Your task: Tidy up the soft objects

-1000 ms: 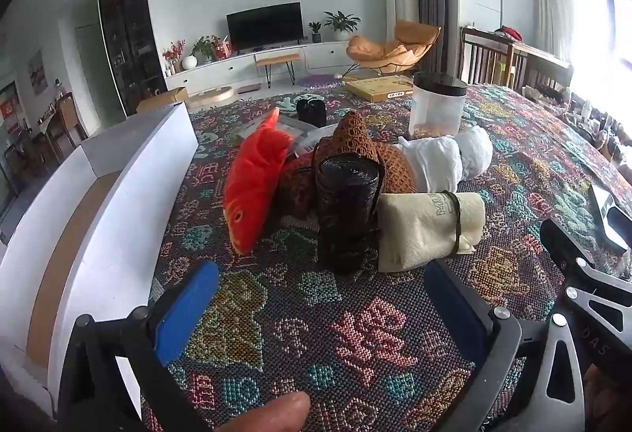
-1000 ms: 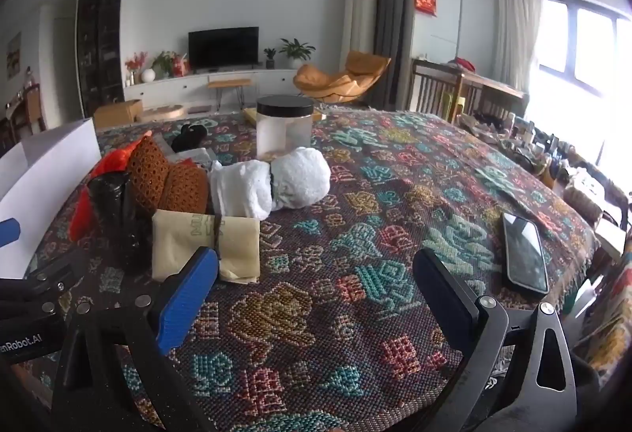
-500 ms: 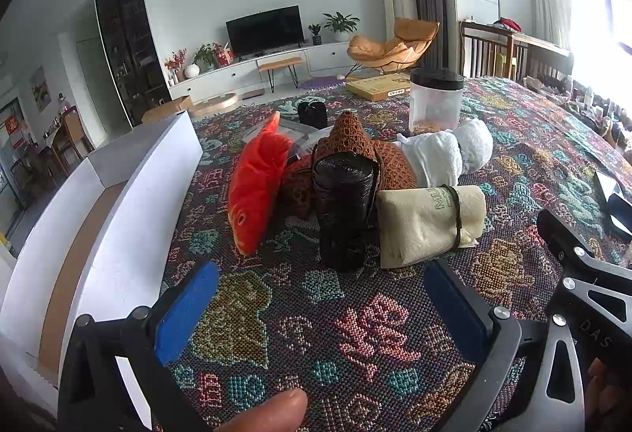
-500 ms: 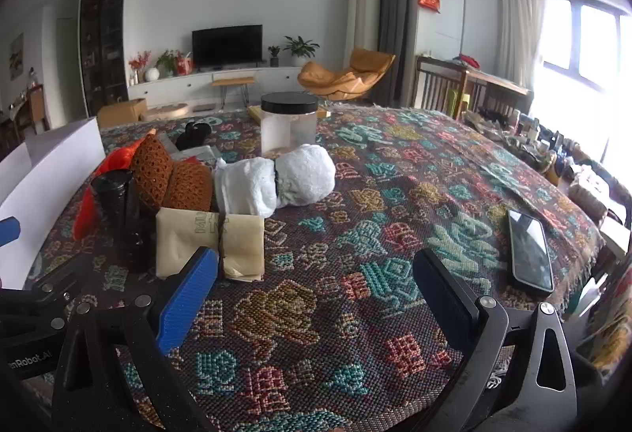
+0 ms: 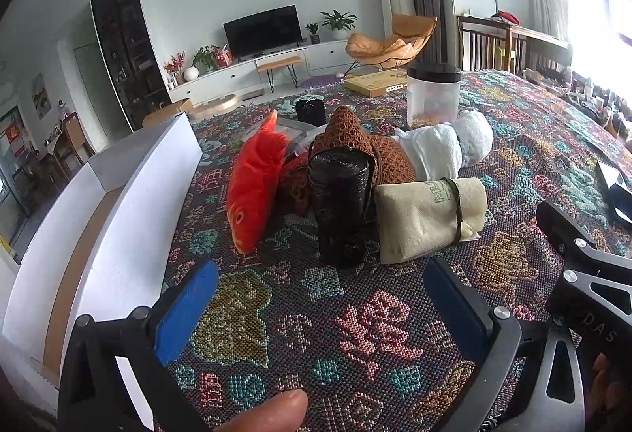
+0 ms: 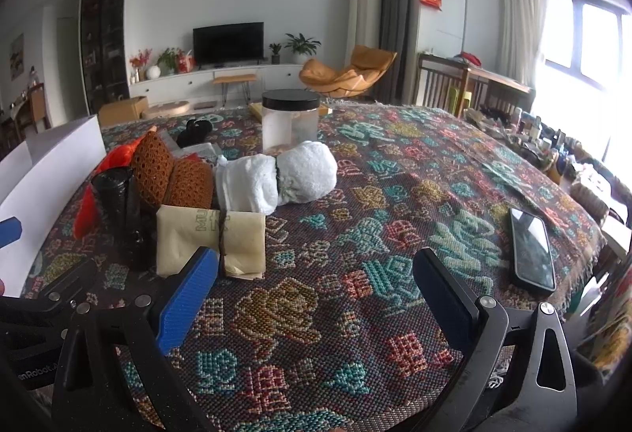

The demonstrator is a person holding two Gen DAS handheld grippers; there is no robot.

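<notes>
Woven cloth in a dark ground with coloured motifs covers the counter [image 5: 355, 333], and the soft objects lie clustered at its middle, ahead of both tools. Left gripper [image 5: 320, 303]: jaws apart, empty, low over the cloth. Right gripper [image 6: 316, 293]: jaws likewise apart and empty, with its left pad just short of the beige bundle.

Items noted in the cluster: red fish plush [image 5: 252, 191], leaning on end at the left; black roll [image 5: 341, 207], seemingly of plastic bags, standing upright; brown knitted piece [image 5: 355, 143] behind the roll; beige folded cloth [image 5: 428, 218] bound with a dark band, touching the roll's right side; white rolled towel [image 6: 276, 179] further back. A white open box [image 5: 118, 218] stands along the counter's left edge, near the fish. A lidded clear jar [image 6: 290, 124] stands behind the towel; a phone [image 6: 531, 248] lies well apart to the right.

Assessment: sorting has not visibly begun and the step in hand looks like the approach to a first pick. The box is the probable destination, though this cannot be confirmed. Recommendation: take the fish with the left gripper, closing across its narrow body, not its tail. Take the beige cloth with the right gripper at the band, where the folds are held together. Lift straight up; the upright roll will probably topple if brushed.
</notes>
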